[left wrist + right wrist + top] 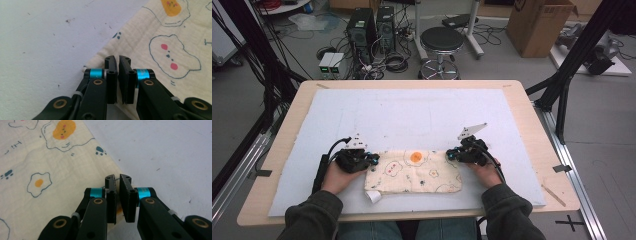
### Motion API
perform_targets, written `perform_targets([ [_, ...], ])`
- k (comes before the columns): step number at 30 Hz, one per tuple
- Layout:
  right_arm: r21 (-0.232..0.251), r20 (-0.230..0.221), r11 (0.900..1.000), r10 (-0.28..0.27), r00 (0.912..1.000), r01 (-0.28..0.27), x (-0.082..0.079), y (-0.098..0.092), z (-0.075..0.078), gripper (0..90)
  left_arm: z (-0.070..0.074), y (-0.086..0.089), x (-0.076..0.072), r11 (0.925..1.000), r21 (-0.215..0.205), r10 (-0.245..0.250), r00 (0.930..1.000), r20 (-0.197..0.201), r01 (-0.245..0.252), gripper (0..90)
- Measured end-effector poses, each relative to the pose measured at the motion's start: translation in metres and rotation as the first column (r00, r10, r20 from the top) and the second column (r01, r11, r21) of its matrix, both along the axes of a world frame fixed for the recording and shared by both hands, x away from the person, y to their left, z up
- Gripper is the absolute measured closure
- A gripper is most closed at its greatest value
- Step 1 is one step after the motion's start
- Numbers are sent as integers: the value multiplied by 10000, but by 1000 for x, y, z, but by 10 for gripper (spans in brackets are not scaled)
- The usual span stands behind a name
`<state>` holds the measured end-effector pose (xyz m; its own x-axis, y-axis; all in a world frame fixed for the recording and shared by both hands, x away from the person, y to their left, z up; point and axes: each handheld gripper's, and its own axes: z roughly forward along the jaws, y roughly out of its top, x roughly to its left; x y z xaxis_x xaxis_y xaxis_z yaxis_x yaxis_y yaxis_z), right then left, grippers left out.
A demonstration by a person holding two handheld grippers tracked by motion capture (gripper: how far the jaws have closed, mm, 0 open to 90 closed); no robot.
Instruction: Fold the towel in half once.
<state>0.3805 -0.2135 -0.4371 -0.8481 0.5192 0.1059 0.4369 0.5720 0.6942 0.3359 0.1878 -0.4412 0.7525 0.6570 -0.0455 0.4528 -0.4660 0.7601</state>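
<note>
A cream cloth (414,172) printed with fried eggs and paw marks lies flat on the white mat, near the front edge. My left gripper (374,159) sits at the cloth's far left corner. In the left gripper view the jaws of this gripper (118,58) are shut, pinching the corner of the cloth (162,37). My right gripper (451,154) sits at the far right corner. In the right gripper view its jaws (117,177) are likewise shut on the edge of the cloth (37,170). A hand holds each gripper from the near side.
The white mat (412,110) covers most of the wooden table (292,115). A thin wooden stick (553,195) lies on the table's right front. A small white tag (373,196) sticks out at the cloth's near left corner. Behind the table stand a stool (441,40), computer towers and a cardboard box (537,25).
</note>
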Motion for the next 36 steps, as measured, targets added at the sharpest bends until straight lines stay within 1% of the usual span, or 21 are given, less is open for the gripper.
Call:
perform_targets([
  [3, -28, -28, 10000, -26, 10000, 26, -1, -2, 0, 840, -1, 1, 0, 10000, -45, -6, 10000, 1, 6, 843],
  [6, -49, 84, 10000, -60, 9999, 61, -2, -5, 1, 832, -1, 1, -1, 10000, -84, -12, 10000, 59, 12, 842],
  [7, 0, 66, 10000, -87, 9999, 87, -3, -6, 1, 830, -1, 1, -1, 10000, -45, -41, 10000, 61, 42, 842],
  [9, 80, -12, 9998, -154, 9999, 154, -3, -7, 0, 825, -2, 1, -1, 9999, -156, -39, 10000, 30, 40, 841],
  [12, 78, 53, 9999, -119, 9999, 118, -3, -6, 0, 813, -1, 2, -1, 9999, -128, -93, 9999, 39, 93, 833],
  [14, 158, 65, 9998, -90, 9999, 89, -3, -6, 1, 792, 0, 2, -2, 9997, -132, -199, 9998, -3, 199, 798],
  [16, 420, 137, 9991, -13, 9999, 8, -4, -6, 3, 762, 3, 3, -3, 9990, -339, -305, 9995, 20, 305, 756],
  [19, 861, 367, 9963, 34, 9993, -65, -7, -7, 8, 720, 9, 4, -3, 9976, -672, -179, 9996, 222, 194, 701],
  [21, 973, 372, 9953, -25, 9993, -11, -7, -8, 10, 697, 13, 6, -4, 9955, -931, -163, 9992, 376, 197, 665],
  [22, 1046, 360, 9945, -46, 9993, 8, -7, -8, 11, 673, 15, 6, -4, 9947, -1005, -164, 9987, 478, 211, 647],
  [24, 1176, 332, 9930, -148, 9993, 108, -4, -9, 14, 649, 20, 6, -3, 9952, -957, -153, 9980, 607, 211, 602],
  [25, 1180, 296, 9929, -192, 9994, 156, -4, -9, 15, 634, 24, 7, -3, 9949, -987, -128, 9972, 732, 201, 581],
  [26, 1127, 337, 9933, -289, 9990, 250, -4, -9, 17, 608, 26, 7, -3, 9931, -1167, -35, 9969, 786, 127, 560],
  [28, 979, 526, 9949, -297, 9982, 244, -3, -7, 21, 598, 28, 9, -3, 9927, -1208, 109, 9958, 912, 2, 528],
  [30, 917, 786, 9955, -303, 9964, 230, -4, -5, 26, 592, 29, 11, -2, 9911, -1330, 164, 9960, 881, -45, 513],
  [31, 934, 833, 9953, -316, 9960, 237, -4, -5, 27, 589, 29, 12, -2, 9898, -1421, 203, 9962, 844, -81, 506],
  [32, 931, 838, 9954, -297, 9960, 218, -3, -4, 29, 583, 29, 12, -1, 9911, -1327, 198, 9958, 891, -78, 501],
  [34, 961, 828, 9951, -298, 9961, 218, -1, -4, 29, 577, 29, 13, -1, 9896, -1438, 231, 9957, 893, -101, 496],
  [36, 967, 711, 9950, -318, 9970, 248, -1, -4, 29, 574, 30, 13, -1, 9895, -1438, 246, 9954, 927, -111, 495],
])
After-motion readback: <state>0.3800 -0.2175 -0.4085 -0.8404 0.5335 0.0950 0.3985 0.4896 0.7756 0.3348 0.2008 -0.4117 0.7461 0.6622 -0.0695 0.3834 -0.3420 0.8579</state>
